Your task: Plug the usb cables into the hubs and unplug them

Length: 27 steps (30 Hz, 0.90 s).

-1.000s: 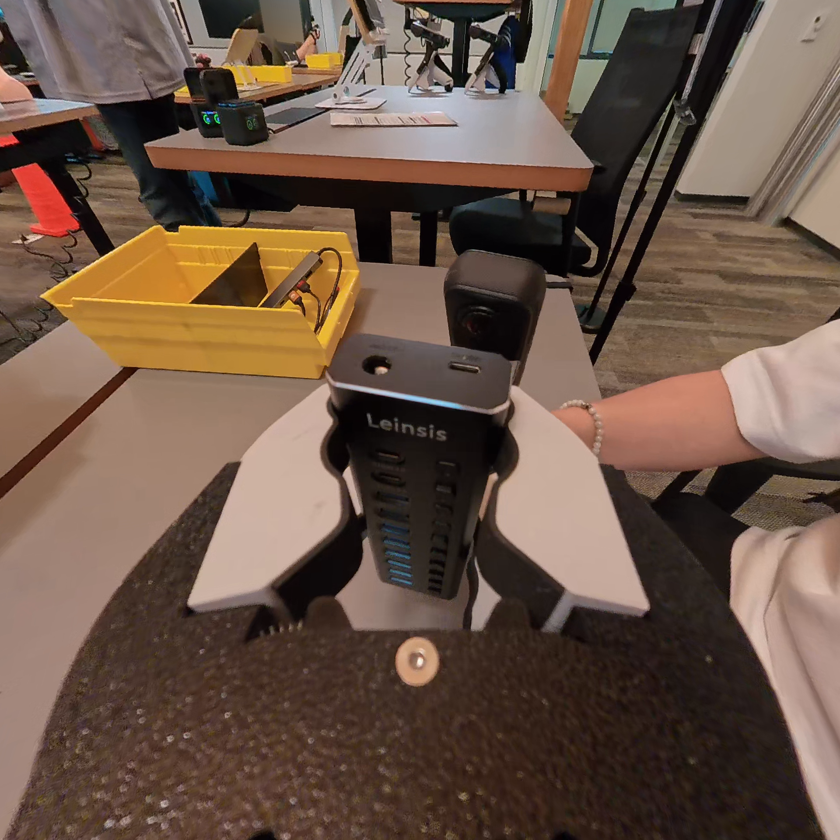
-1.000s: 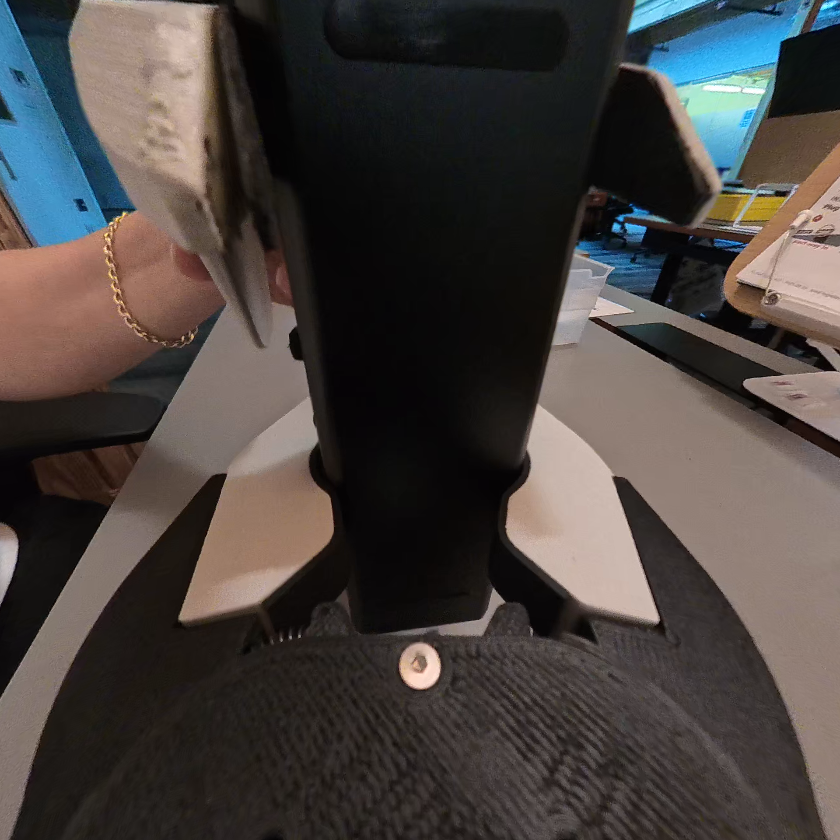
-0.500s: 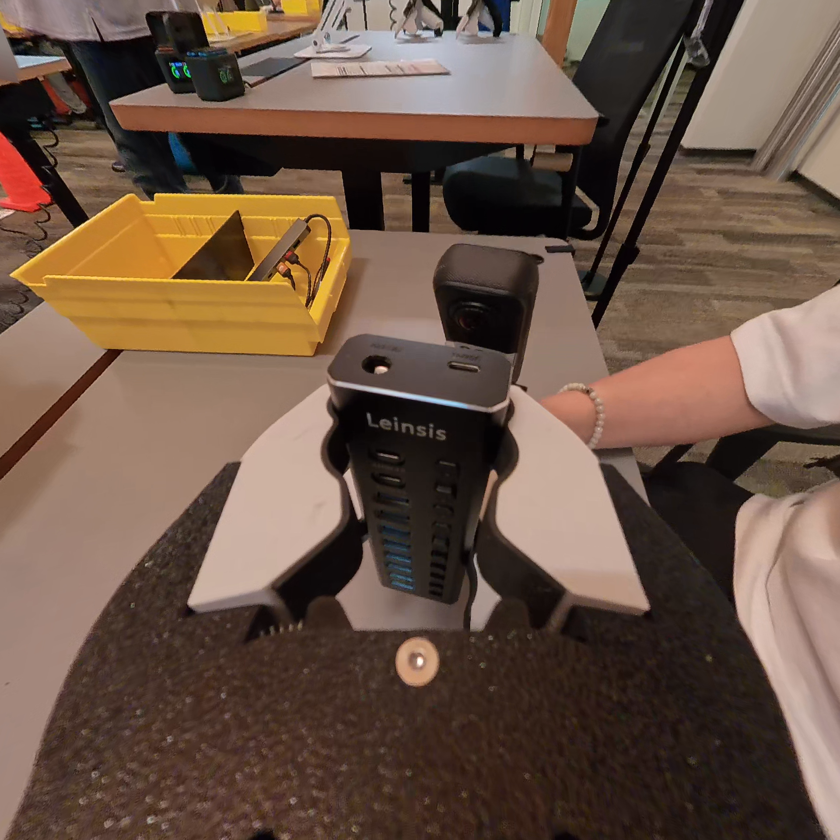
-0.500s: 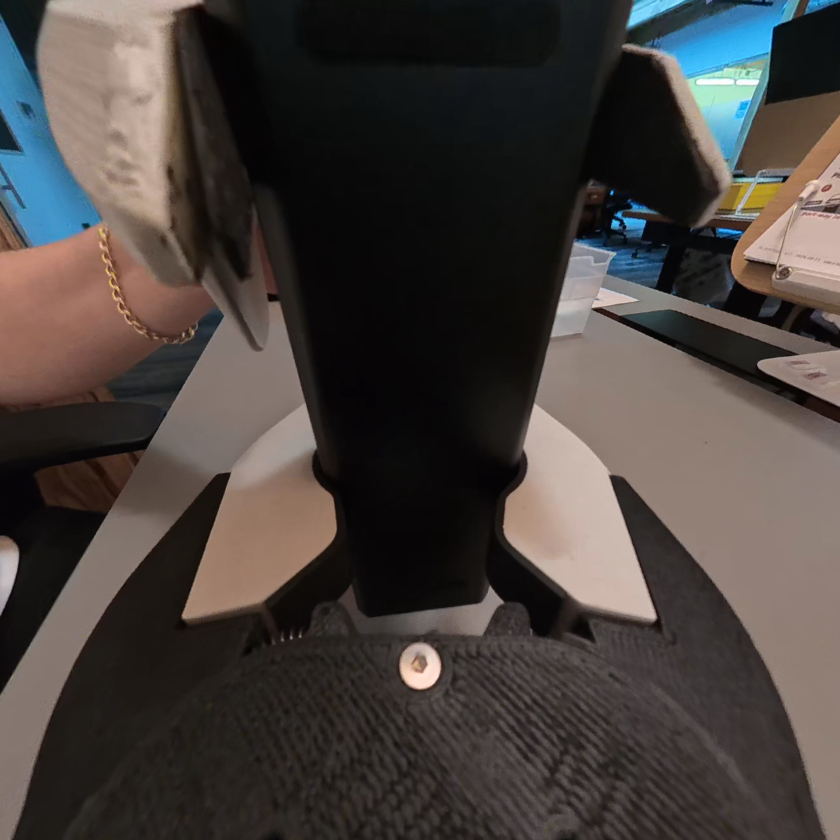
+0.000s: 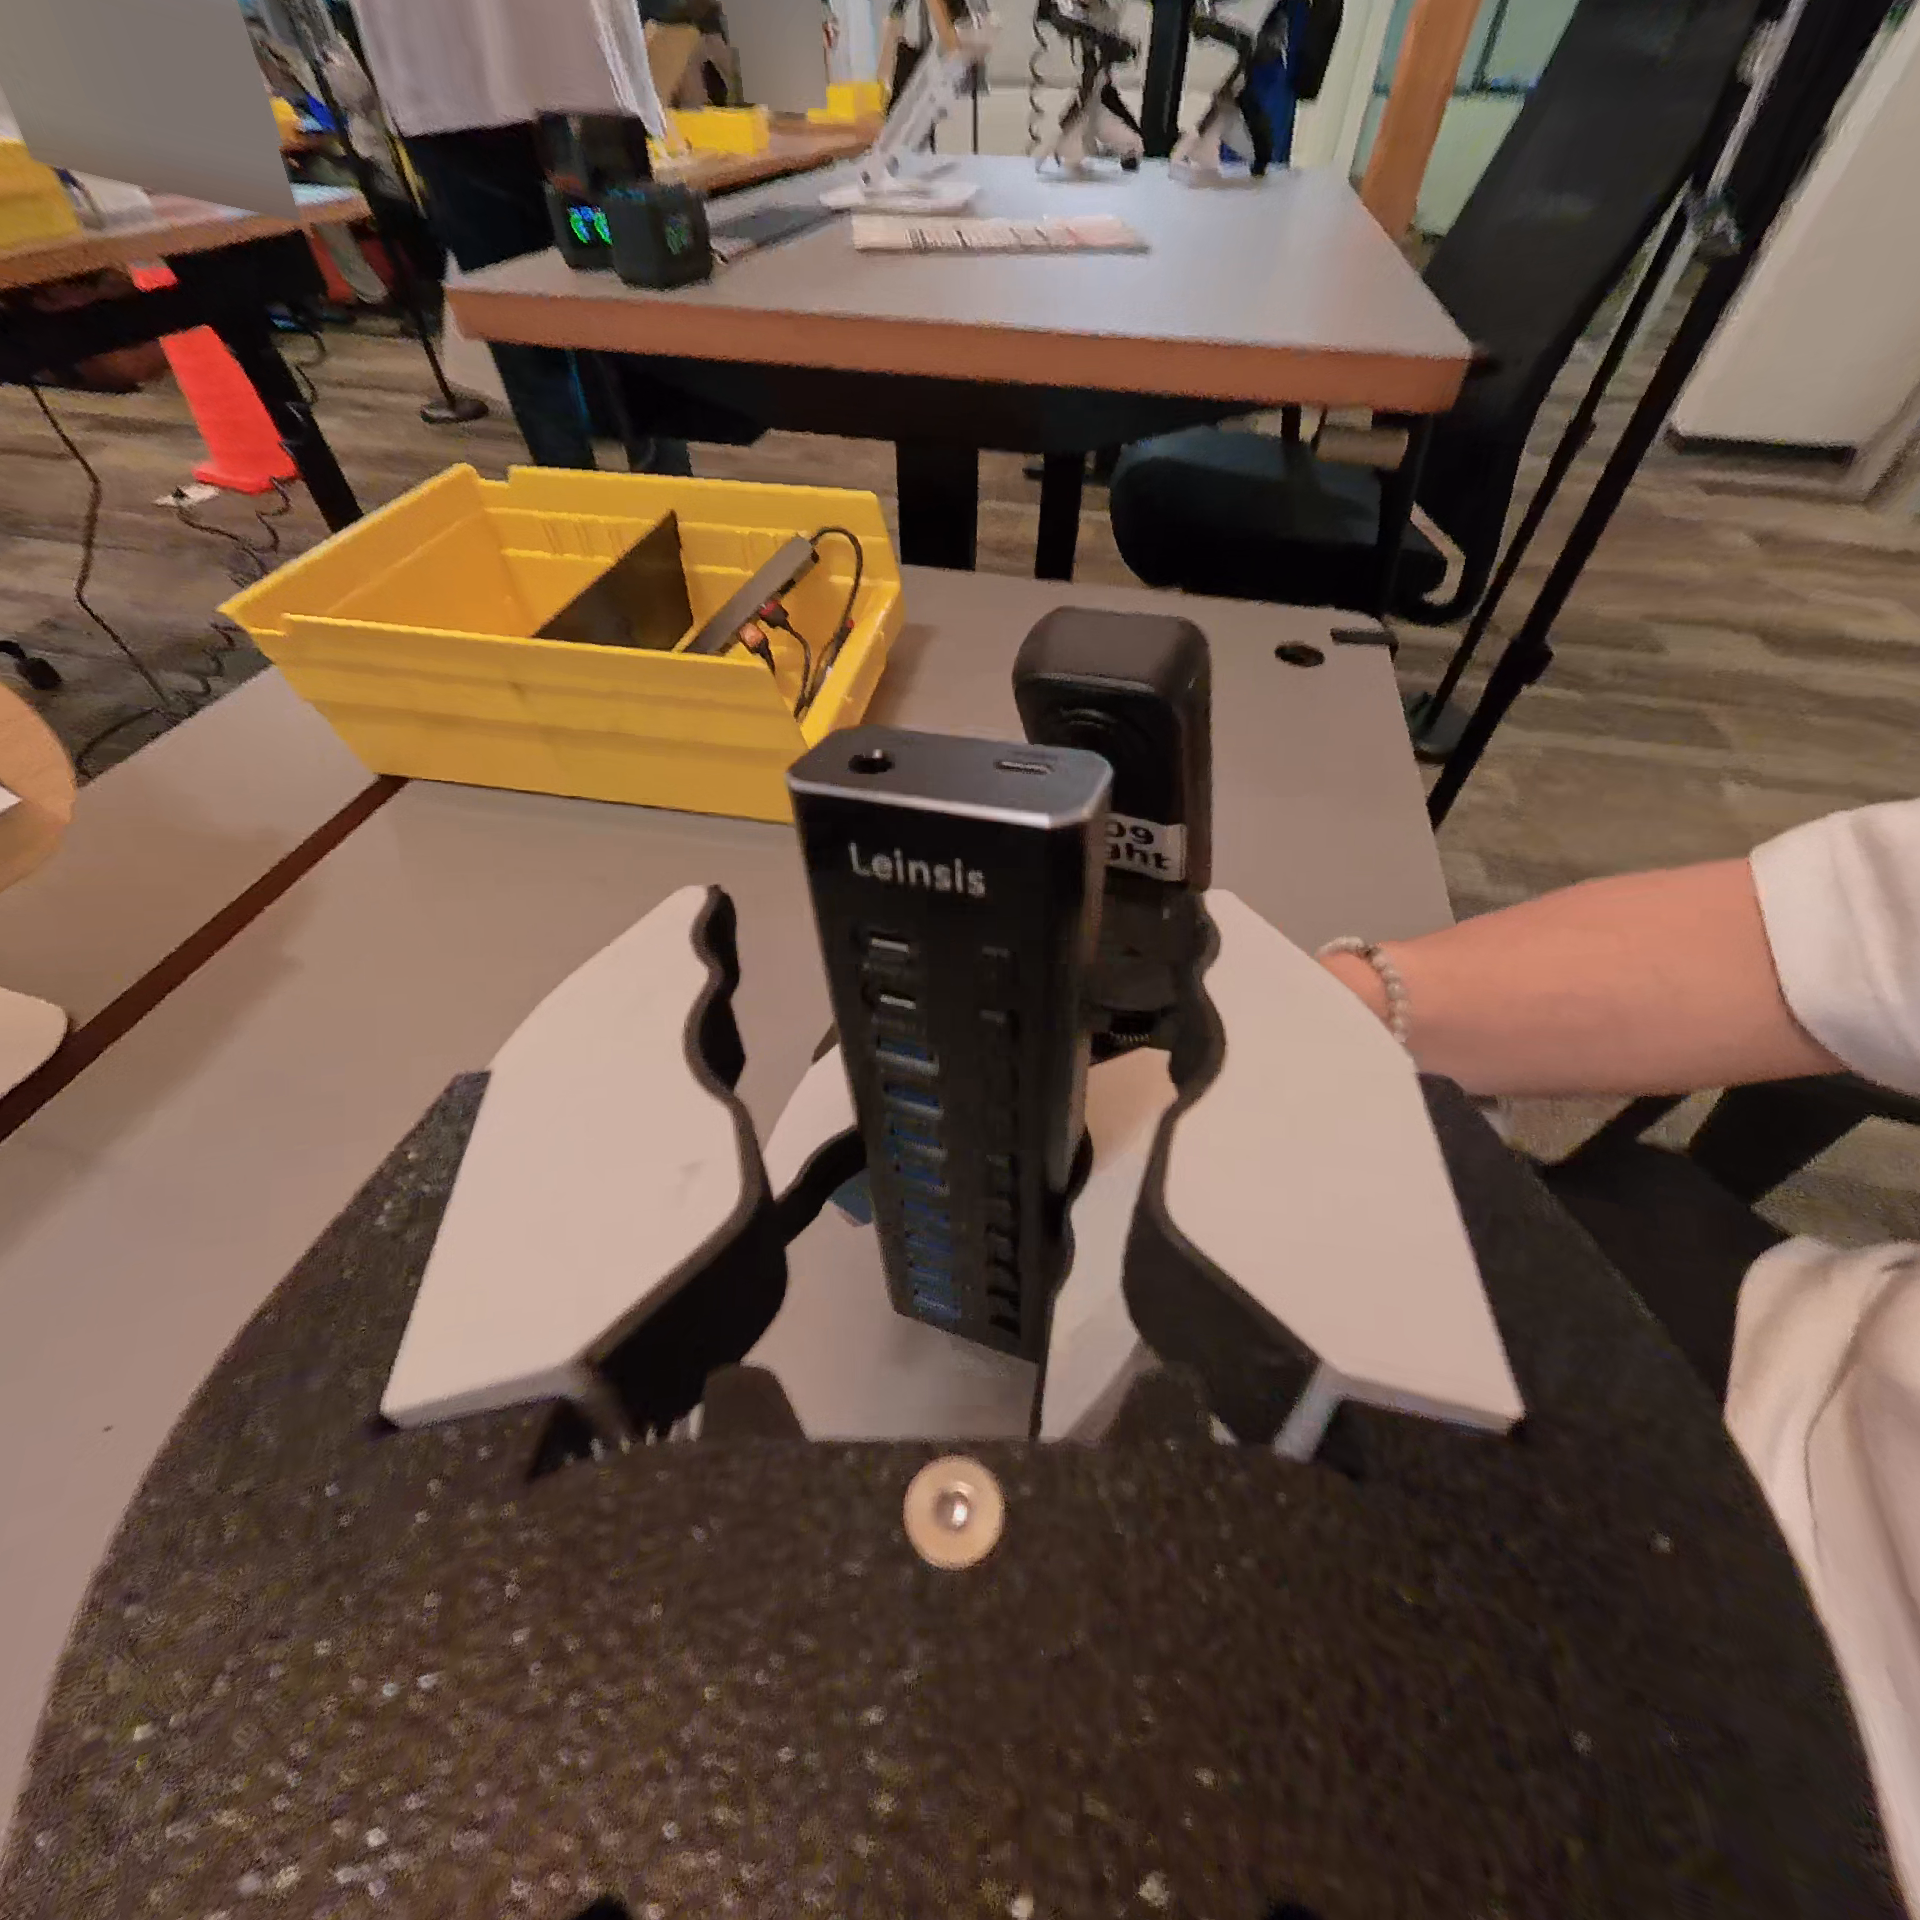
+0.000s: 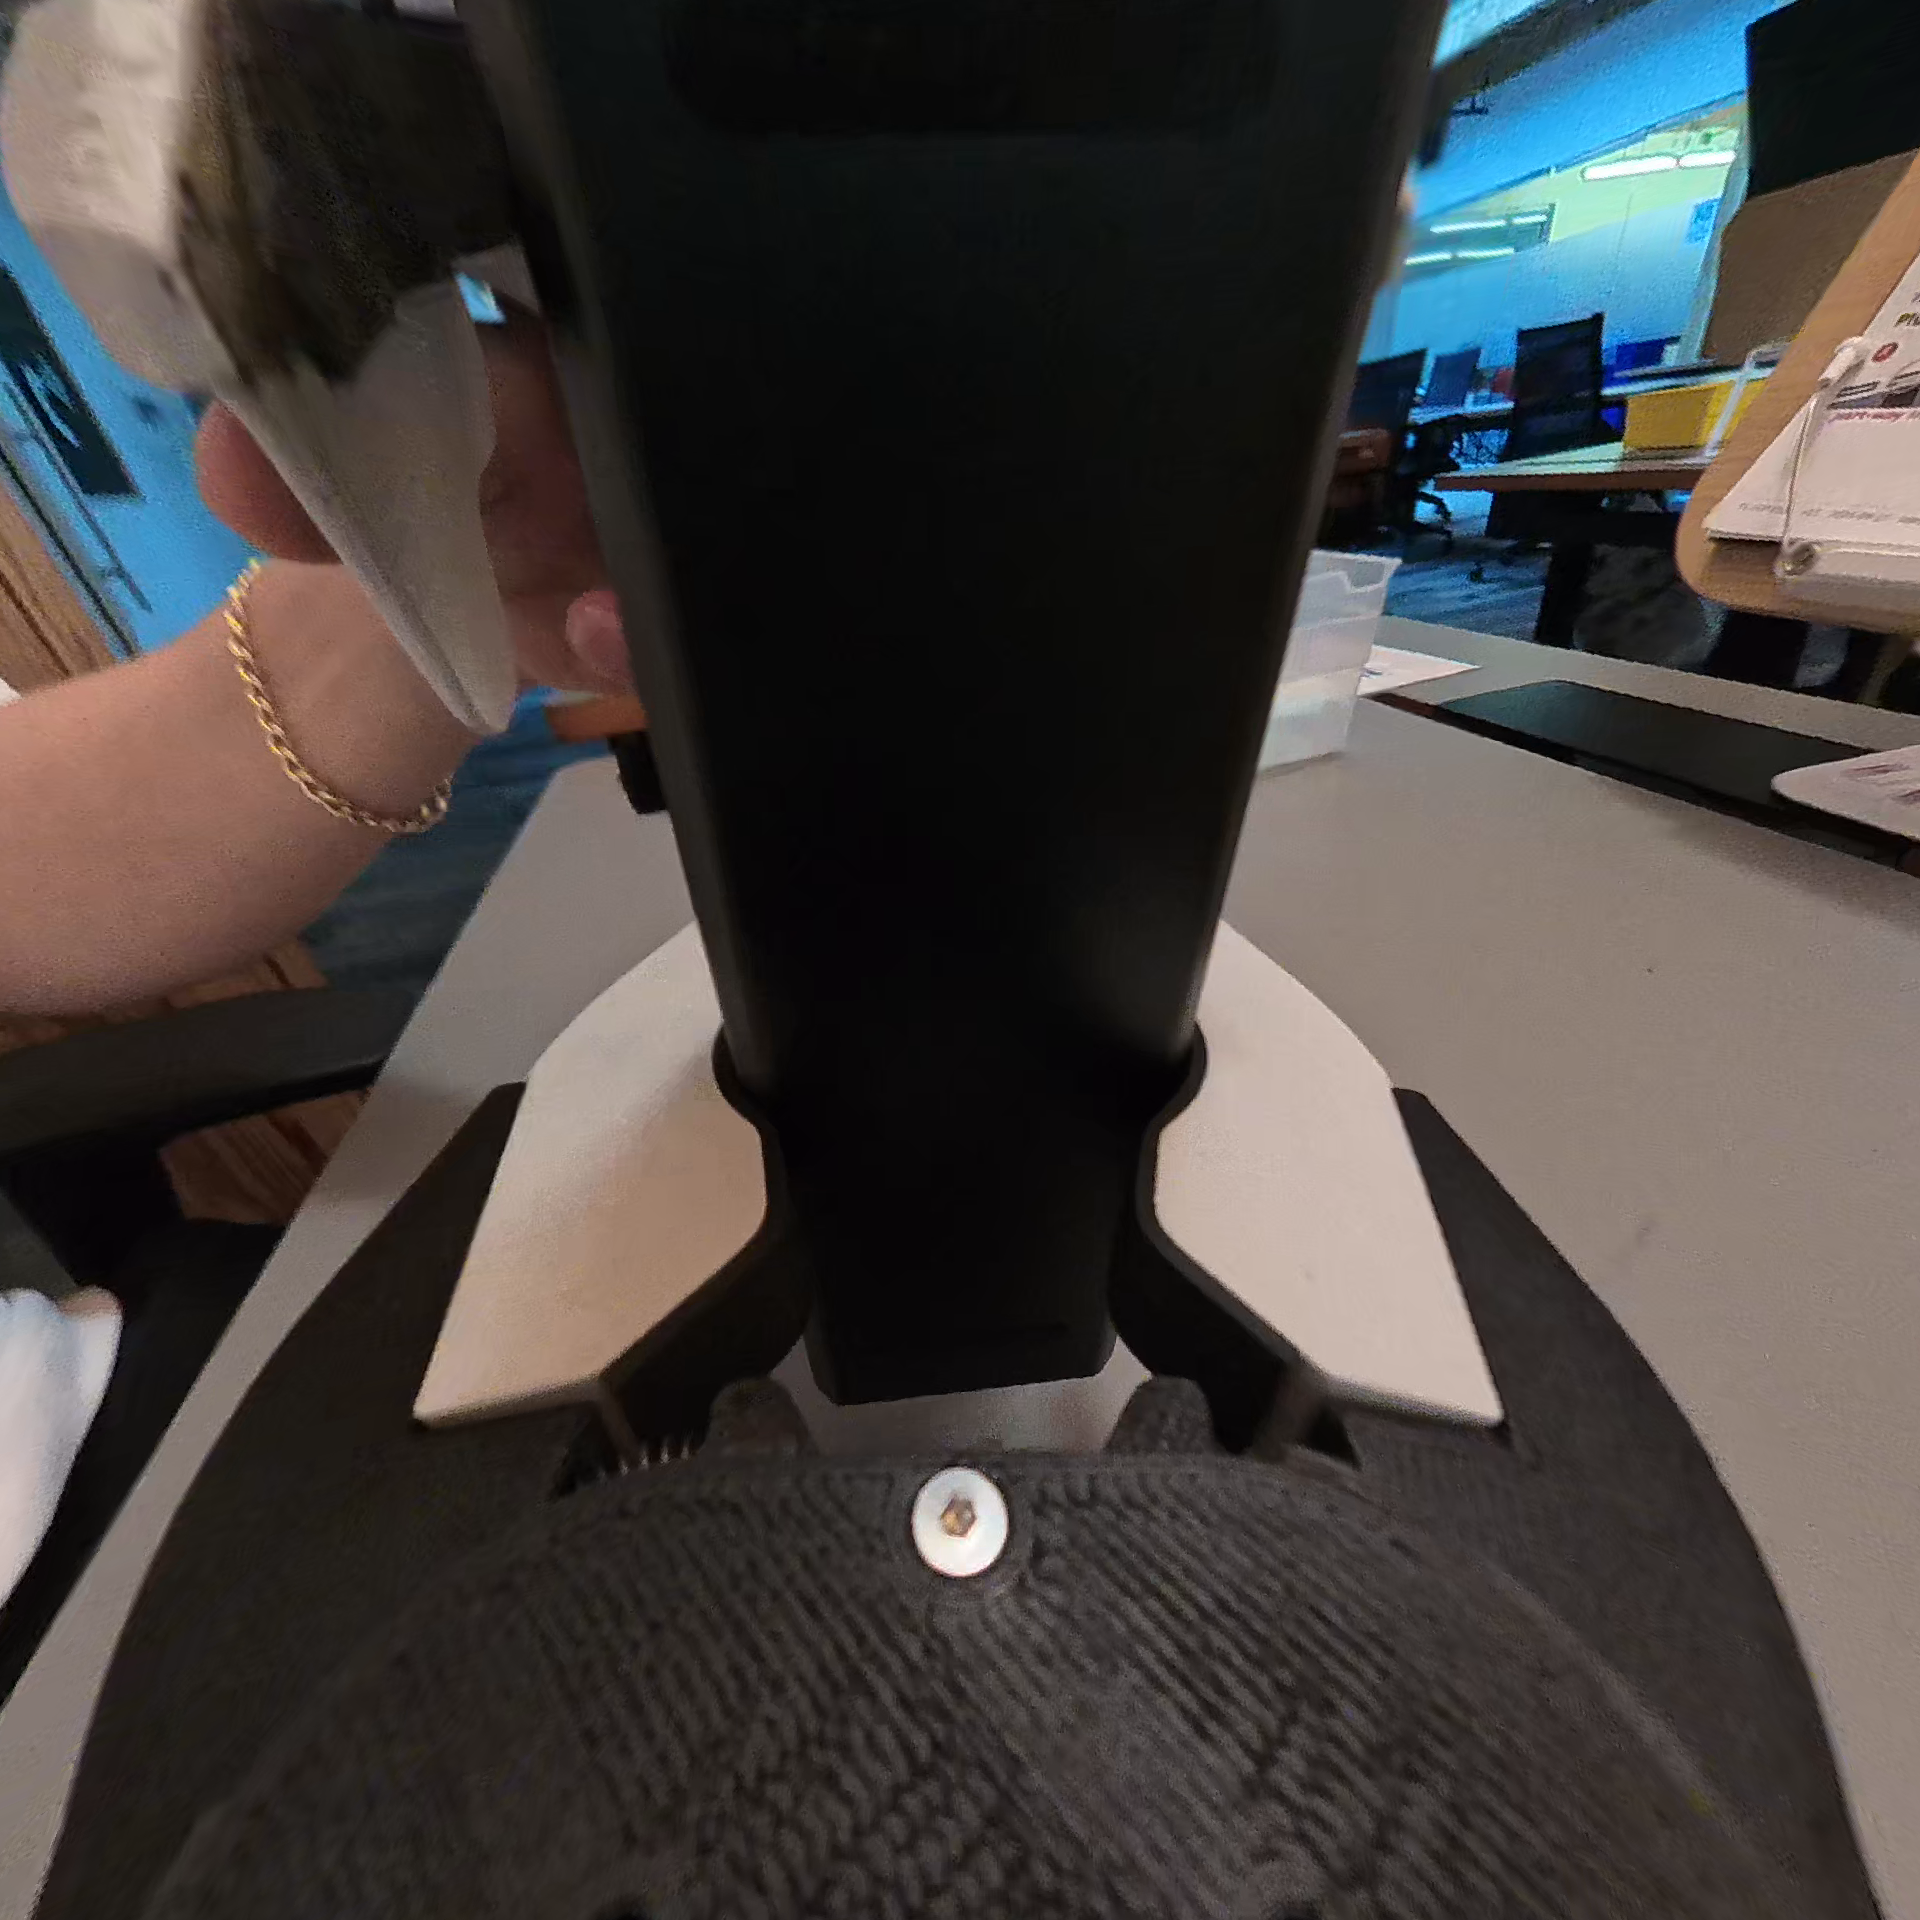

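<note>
One grey table (image 5: 312,1039) carries everything: the yellow bin (image 5: 499,686) with a slim hub and cables (image 5: 821,613) sits at its far edge, beyond the black hub (image 5: 956,1039). That hub stands upright between your grippers. Your left gripper (image 5: 956,1132) has its fingers spread wide, clear of the hub's sides. Your right gripper (image 6: 961,1143) clamps the hub's plain back, your right forearm reaching in level from the hub's right.
</note>
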Available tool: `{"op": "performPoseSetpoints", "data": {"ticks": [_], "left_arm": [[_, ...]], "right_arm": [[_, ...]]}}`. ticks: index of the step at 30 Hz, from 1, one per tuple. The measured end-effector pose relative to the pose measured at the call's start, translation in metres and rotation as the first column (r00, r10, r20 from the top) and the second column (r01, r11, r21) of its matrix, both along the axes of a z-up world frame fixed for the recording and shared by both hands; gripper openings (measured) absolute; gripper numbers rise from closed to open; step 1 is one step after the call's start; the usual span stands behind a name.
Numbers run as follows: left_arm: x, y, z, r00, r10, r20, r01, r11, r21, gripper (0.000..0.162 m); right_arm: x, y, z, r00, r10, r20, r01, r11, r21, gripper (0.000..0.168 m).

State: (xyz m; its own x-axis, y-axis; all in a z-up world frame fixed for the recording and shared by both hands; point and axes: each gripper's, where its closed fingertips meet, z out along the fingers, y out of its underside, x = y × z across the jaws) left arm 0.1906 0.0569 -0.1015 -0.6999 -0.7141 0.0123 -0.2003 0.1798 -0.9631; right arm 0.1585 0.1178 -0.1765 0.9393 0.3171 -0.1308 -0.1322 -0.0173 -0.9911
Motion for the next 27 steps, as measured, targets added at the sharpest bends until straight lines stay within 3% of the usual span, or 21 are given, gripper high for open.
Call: {"op": "performPoseSetpoints", "data": {"ticks": [6,12,15,17,21,23,27], "left_arm": [[-0.020,0.026,0.028,0.995,0.076,0.071,-0.063,0.985,-0.163,0.078],[-0.044,0.059,0.021,0.978,0.195,0.070,-0.182,0.971,-0.155,0.069],[-0.059,0.093,0.026,0.939,0.330,0.095,-0.316,0.939,-0.136,0.063],[-0.072,0.134,0.029,0.887,0.456,0.076,-0.448,0.888,-0.100,0.063],[-0.109,0.236,0.031,0.720,0.692,0.052,-0.694,0.719,0.032,0.053],[-0.128,0.274,0.024,0.669,0.743,-0.023,-0.736,0.666,0.125,0.053],[-0.161,0.317,-0.011,0.612,0.774,-0.163,-0.692,0.623,0.365,0.052]], "right_arm": [[0.007,-0.011,0.011,0.990,0.073,-0.119,-0.064,0.995,0.078,0.074],[0.007,-0.013,0.012,0.985,0.102,-0.140,-0.090,0.992,0.086,0.074],[0.006,-0.012,0.011,0.988,0.092,-0.127,-0.083,0.994,0.078,0.074],[0.007,-0.012,0.011,0.987,0.089,-0.130,-0.079,0.994,0.079,0.074],[0.015,-0.013,0.014,0.978,0.085,-0.189,-0.068,0.993,0.094,0.074],[0.018,-0.014,0.015,0.974,0.079,-0.211,-0.058,0.993,0.106,0.074],[0.016,-0.012,0.013,0.978,0.075,-0.193,-0.058,0.994,0.092,0.074]]}}
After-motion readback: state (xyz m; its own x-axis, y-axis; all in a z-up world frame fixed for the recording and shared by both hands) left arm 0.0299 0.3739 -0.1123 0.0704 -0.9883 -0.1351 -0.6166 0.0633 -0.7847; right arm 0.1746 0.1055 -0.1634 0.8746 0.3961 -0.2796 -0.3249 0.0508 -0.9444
